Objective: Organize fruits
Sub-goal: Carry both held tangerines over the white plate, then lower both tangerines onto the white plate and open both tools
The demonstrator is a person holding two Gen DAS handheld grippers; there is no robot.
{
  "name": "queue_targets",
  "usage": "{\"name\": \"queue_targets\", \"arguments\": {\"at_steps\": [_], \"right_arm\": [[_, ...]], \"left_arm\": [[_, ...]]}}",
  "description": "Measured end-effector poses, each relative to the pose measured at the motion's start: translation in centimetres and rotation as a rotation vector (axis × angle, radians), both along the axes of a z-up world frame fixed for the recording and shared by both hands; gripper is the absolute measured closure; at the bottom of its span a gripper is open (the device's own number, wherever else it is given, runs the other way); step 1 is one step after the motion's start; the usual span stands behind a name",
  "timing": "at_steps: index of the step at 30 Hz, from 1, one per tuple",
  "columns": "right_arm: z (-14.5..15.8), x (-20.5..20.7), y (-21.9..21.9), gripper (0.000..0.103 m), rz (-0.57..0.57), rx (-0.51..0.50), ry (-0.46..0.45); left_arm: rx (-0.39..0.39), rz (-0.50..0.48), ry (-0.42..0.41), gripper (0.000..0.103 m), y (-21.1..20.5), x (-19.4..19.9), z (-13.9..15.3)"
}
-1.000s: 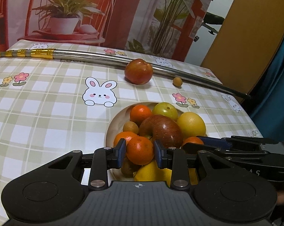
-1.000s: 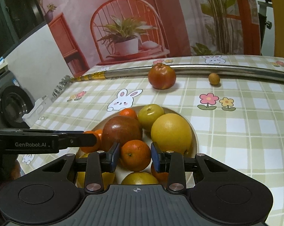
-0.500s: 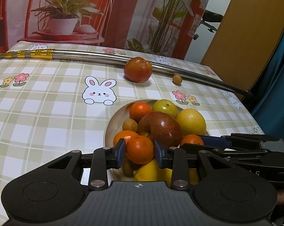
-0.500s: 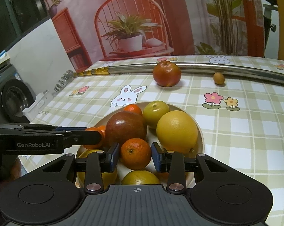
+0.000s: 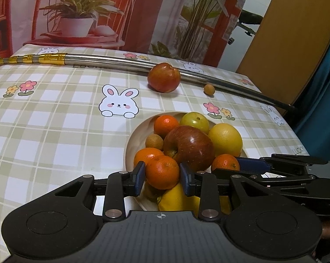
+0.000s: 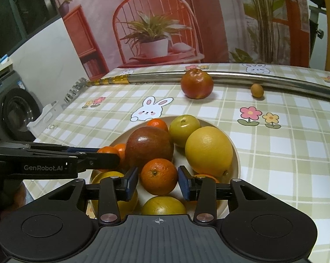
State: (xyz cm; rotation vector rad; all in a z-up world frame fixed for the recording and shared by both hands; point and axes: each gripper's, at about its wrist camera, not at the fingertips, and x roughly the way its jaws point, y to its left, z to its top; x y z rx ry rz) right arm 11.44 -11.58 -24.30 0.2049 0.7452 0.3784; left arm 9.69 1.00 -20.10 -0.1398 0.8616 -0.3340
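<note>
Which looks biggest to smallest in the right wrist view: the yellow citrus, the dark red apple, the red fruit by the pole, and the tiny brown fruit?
1. Yellow citrus and dark red apple: too alike to rank.
2. Red fruit: farther away, so unsure.
3. Tiny brown fruit.

A home: bunny-print tablecloth (image 5: 55,131), washing machine (image 6: 18,114) beside the table.
</note>
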Motion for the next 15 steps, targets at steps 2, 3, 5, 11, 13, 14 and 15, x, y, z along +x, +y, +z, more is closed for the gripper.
{"name": "queue_targets", "arguments": {"at_steps": [2,3,5,11,13,14,15], "right_arm": [[0.01,-0.02,0.08,0.064,0.006,-0.005,0.0],[0.03,-0.07,0.15,0.064,0.008,-0.007,0.0],[0.07,-0.14,0.24,0.064,0.012,-0.01,-0.001],[0.33,-0.46,0.6,0.064,0.027,-0.02,-0.007],[0.42,-0.64,0.71,0.064,0.032,-0.022,-0.01],[0.46,-0.69,0.75,0.064,0.035,-0.023,-0.011],[0.51,-0.72,0.83,0.064,0.037,-0.025,-0.012]], "left_arm": [[-0.001,0.0,-0.003,0.067,0.01,-0.1,0.06],[-0.001,0.0,-0.004,0.067,0.0,-0.17,0.1],[0.0,-0.001,-0.008,0.067,-0.07,-0.26,0.21],[-0.002,-0.003,-0.02,0.067,-0.1,-0.64,0.5],[-0.003,-0.003,-0.023,0.067,-0.07,-0.82,0.59],[-0.003,-0.002,-0.023,0.067,-0.05,-0.91,0.62],[-0.004,-0.002,-0.023,0.067,-0.05,-0.9,0.62]]}}
